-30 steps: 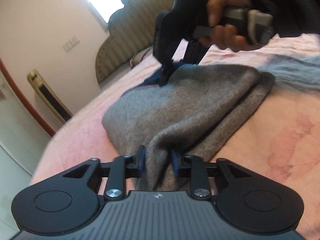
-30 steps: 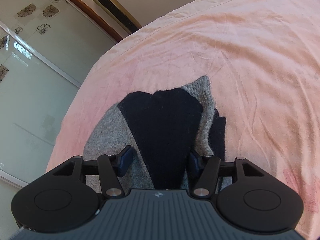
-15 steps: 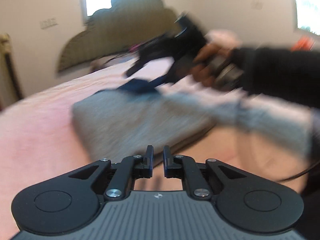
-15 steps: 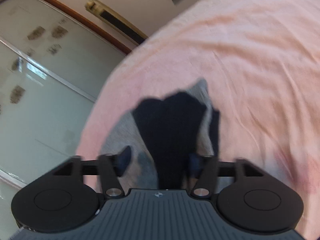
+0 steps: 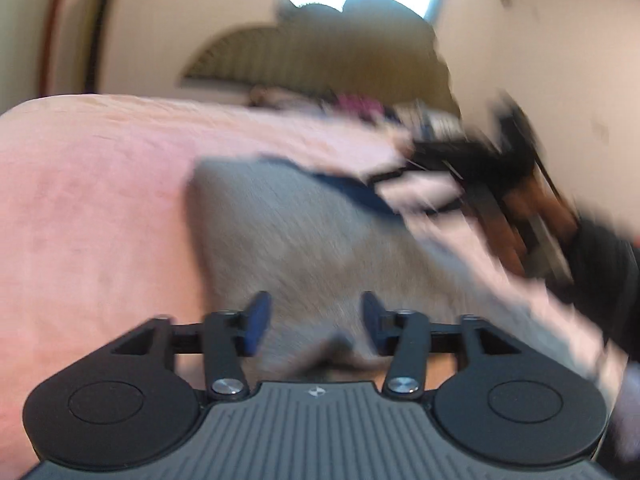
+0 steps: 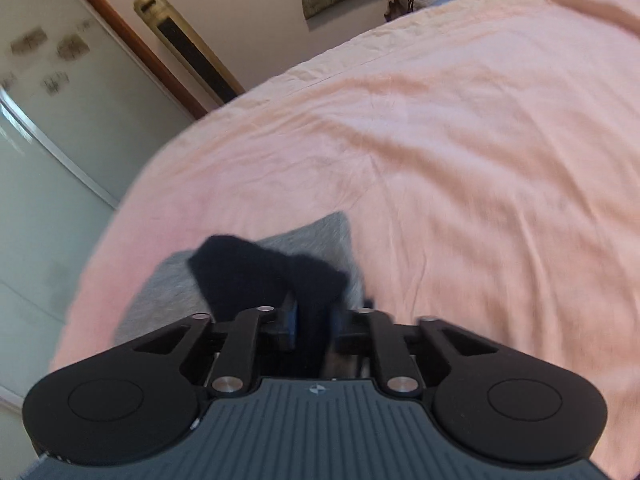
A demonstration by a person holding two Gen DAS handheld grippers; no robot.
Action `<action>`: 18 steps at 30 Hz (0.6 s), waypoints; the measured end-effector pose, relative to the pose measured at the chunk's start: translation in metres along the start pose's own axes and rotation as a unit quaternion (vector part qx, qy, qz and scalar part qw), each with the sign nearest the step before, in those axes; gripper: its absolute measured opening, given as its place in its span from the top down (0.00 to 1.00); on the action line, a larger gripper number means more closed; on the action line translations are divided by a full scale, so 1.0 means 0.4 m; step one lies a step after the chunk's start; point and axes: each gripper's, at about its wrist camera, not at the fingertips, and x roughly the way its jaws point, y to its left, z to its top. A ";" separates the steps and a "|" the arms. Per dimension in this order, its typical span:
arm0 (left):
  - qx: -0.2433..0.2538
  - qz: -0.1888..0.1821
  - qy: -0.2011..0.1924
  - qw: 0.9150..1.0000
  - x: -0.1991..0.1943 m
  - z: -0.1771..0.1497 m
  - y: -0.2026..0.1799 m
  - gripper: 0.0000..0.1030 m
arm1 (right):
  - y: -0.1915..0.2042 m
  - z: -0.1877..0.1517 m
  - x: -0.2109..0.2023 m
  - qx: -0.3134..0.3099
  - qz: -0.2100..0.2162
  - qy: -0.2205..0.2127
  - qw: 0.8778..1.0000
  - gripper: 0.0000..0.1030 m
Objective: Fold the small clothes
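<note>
A folded grey knit garment (image 5: 300, 248) lies on the pink bedsheet (image 5: 80, 200), with a dark navy part (image 5: 352, 192) at its far edge. My left gripper (image 5: 314, 320) hovers over the near end of the grey garment. Its jaws are opening and the blue pads press on nothing. In the right wrist view my right gripper (image 6: 314, 320) is closing, and its pads pinch the navy cloth (image 6: 256, 272), which bunches up above the grey garment (image 6: 160, 292). The left wrist view is blurred. A hand (image 5: 524, 220) there holds the right gripper.
The bedsheet (image 6: 460, 160) spreads wide to the right and beyond. A padded headboard (image 5: 312, 60) and loose items (image 5: 360, 102) are at the bed's head. A pale cloth (image 5: 460, 248) lies under the right hand. A tall slim unit (image 6: 188, 48) and glass sliding door (image 6: 48, 160) stand past the bed's left edge.
My left gripper let go of the grey garment, shut on nothing, rolled, shifted and spread again. My right gripper's jaws came together on the navy cloth, which now bunches upward.
</note>
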 end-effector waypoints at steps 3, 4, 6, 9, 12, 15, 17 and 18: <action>-0.085 0.011 -0.010 0.996 -0.018 0.015 0.079 0.22 | 0.003 -0.076 -0.111 -0.021 0.003 -0.040 0.999 0.02; -0.113 0.012 0.004 0.994 0.000 0.022 0.102 0.22 | -0.006 -0.095 -0.127 -0.017 0.011 -0.021 1.000 0.03; -0.160 0.000 0.032 0.987 0.033 0.023 0.131 0.22 | -0.032 -0.137 -0.141 0.016 0.039 0.011 0.999 0.08; -0.206 -0.043 0.070 0.975 0.076 0.006 0.141 0.24 | -0.021 -0.212 -0.137 0.011 0.066 0.048 0.997 0.17; -0.190 -0.055 0.093 0.976 0.100 -0.002 0.111 0.55 | 0.019 -0.255 -0.146 -0.008 0.072 0.063 0.995 0.30; -0.183 -0.049 0.116 0.975 0.113 0.014 0.109 0.87 | 0.046 -0.266 -0.142 -0.040 0.050 0.075 0.995 0.69; -0.158 -0.045 0.113 0.980 0.085 0.023 0.096 0.88 | 0.049 -0.268 -0.141 -0.052 0.051 0.091 0.993 0.81; -0.142 -0.048 0.110 0.983 0.065 0.029 0.088 0.88 | 0.054 -0.269 -0.150 -0.061 0.056 0.092 0.992 0.81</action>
